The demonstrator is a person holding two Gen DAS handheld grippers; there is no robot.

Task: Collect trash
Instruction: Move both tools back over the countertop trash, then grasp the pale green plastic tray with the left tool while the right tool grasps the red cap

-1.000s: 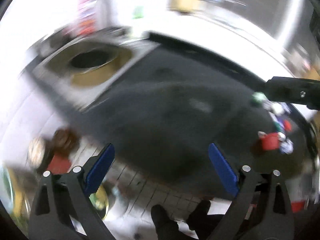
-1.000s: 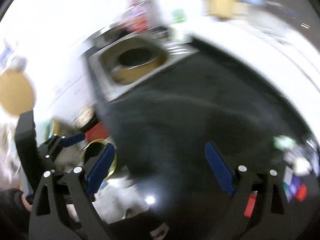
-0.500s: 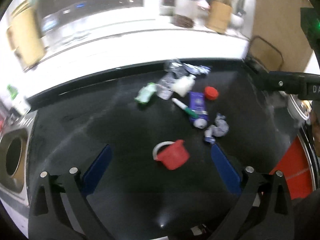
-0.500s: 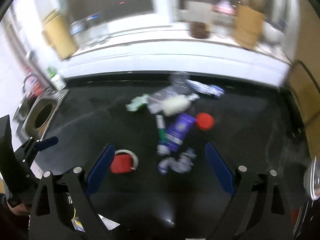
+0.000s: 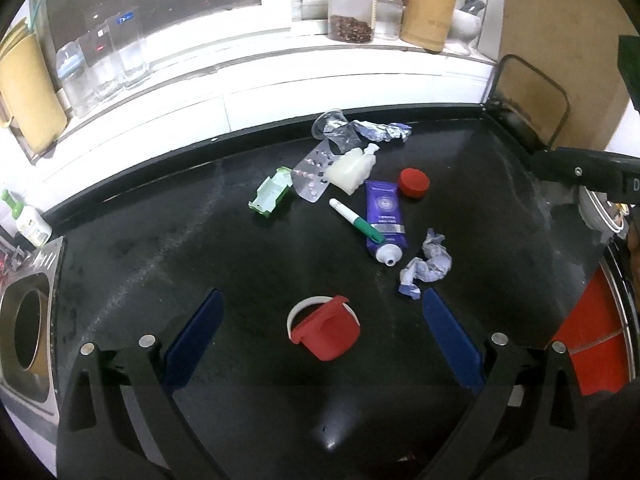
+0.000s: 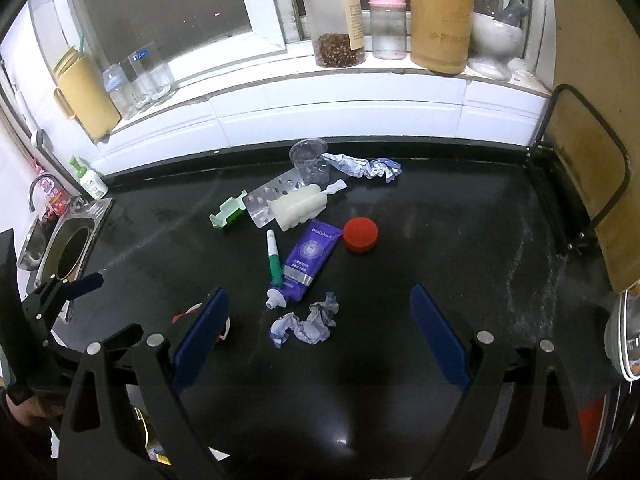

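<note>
Trash lies on a black counter [image 5: 160, 248]: a red cup [image 5: 326, 330] on its side, a crumpled wrapper [image 5: 426, 266], a purple tube [image 5: 384, 216], a green-white pen [image 5: 354, 220], a red cap [image 5: 414, 184], a white squeezed bottle [image 5: 352, 166], a pill blister [image 5: 312, 178], a green box [image 5: 272, 196], a clear cup [image 5: 334, 128]. My left gripper [image 5: 320, 332] is open, the red cup between its fingers. My right gripper [image 6: 320, 328] is open around the crumpled wrapper [image 6: 306, 324], above the counter [image 6: 460, 240].
A steel sink [image 5: 24, 320] is at the counter's left end. A windowsill holds a jar [image 6: 336, 20], a baby bottle [image 6: 387, 20], a utensil holder [image 6: 440, 28] and glasses [image 6: 140, 80]. A cutting board in a rack [image 6: 592, 184] stands at the right.
Both grippers have swung from the sink end to face the trash pile. In the last half second both views steadied with little further shift. Both grippers stay open.
</note>
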